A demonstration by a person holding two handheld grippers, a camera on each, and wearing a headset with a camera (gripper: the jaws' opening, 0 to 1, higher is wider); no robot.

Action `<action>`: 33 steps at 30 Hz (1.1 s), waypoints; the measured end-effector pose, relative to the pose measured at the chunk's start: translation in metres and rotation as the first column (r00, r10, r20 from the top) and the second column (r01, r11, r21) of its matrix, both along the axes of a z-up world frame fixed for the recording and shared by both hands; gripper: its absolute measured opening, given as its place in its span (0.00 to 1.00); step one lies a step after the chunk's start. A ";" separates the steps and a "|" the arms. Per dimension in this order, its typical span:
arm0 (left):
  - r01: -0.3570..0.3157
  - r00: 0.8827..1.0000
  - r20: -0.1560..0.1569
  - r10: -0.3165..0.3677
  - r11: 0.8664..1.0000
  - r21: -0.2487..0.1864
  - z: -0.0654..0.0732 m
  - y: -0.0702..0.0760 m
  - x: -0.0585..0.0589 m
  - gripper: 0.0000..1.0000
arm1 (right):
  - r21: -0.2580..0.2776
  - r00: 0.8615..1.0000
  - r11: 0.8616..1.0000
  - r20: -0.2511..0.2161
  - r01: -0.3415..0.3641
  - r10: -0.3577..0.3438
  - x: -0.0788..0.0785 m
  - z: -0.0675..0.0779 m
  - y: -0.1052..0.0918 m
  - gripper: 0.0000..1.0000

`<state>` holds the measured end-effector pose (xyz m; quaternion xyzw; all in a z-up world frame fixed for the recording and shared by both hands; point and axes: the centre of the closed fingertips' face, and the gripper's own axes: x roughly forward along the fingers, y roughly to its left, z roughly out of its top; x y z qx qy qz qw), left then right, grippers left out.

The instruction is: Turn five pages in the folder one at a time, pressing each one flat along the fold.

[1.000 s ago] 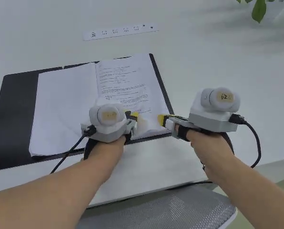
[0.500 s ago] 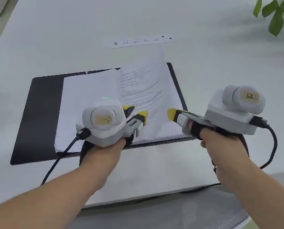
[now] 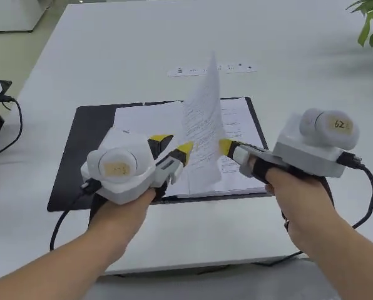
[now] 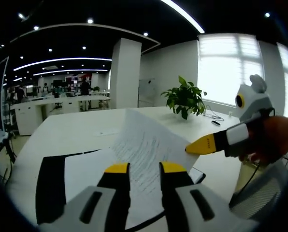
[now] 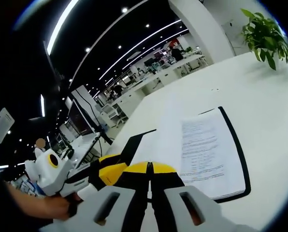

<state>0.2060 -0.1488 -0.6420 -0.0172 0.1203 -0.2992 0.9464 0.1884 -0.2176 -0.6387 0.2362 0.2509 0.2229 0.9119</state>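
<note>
Standing upright now, page (image 3: 203, 119), earlier lower, pinched in right gripper (image 3: 225, 146)

Open-plan office. Long white table (image 3: 286, 56); power strip (image 3: 214, 68) on its far side. Potted plant (image 4: 185, 99) far right by bright windows (image 4: 226, 67). White column (image 4: 124, 72) behind. Ceiling strip lights (image 4: 182, 14); desks (image 4: 52, 104) far left.

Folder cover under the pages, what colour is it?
Black. The folder shows best in the head view.
</note>
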 end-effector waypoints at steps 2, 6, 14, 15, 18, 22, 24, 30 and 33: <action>-0.019 1.000 0.011 0.019 1.000 -0.001 0.005 0.014 0.001 0.22 | -0.005 1.000 1.000 0.012 -0.020 0.020 0.001 0.005 0.012 0.00; -0.053 0.998 0.024 0.053 0.999 -0.005 0.012 0.040 0.003 0.22 | -0.006 0.998 0.998 0.020 -0.058 0.058 0.002 0.010 0.037 0.00; -0.095 0.995 0.044 0.095 0.995 0.002 0.019 0.083 -0.003 0.22 | -0.008 0.991 0.992 0.023 -0.129 0.129 0.004 0.011 0.085 0.00; -0.103 0.994 0.046 0.102 0.995 0.003 0.019 0.088 -0.004 0.22 | -0.011 0.990 0.991 0.022 -0.137 0.137 0.004 0.010 0.090 0.00; -0.118 0.992 0.043 0.118 0.993 0.003 0.019 0.102 -0.004 0.22 | -0.028 0.986 0.986 0.016 -0.164 0.164 0.004 0.006 0.107 0.00; -0.138 0.990 0.041 0.137 0.990 0.005 0.016 0.120 -0.003 0.21 | -0.056 0.982 0.980 0.001 -0.189 0.190 0.007 -0.007 0.125 0.00; -0.145 0.989 0.038 0.144 0.989 0.009 0.015 0.128 -0.001 0.21 | -0.072 0.979 0.977 -0.009 -0.202 0.202 0.008 -0.013 0.133 0.00; -0.172 0.985 0.032 0.172 0.985 0.011 0.010 0.147 0.002 0.21 | -0.116 0.970 0.963 -0.042 -0.242 0.239 0.011 -0.036 0.157 0.00; -0.179 0.984 0.026 0.179 0.984 0.014 0.008 0.154 0.002 0.21 | -0.126 0.965 0.957 -0.071 -0.262 0.254 0.013 -0.052 0.168 0.00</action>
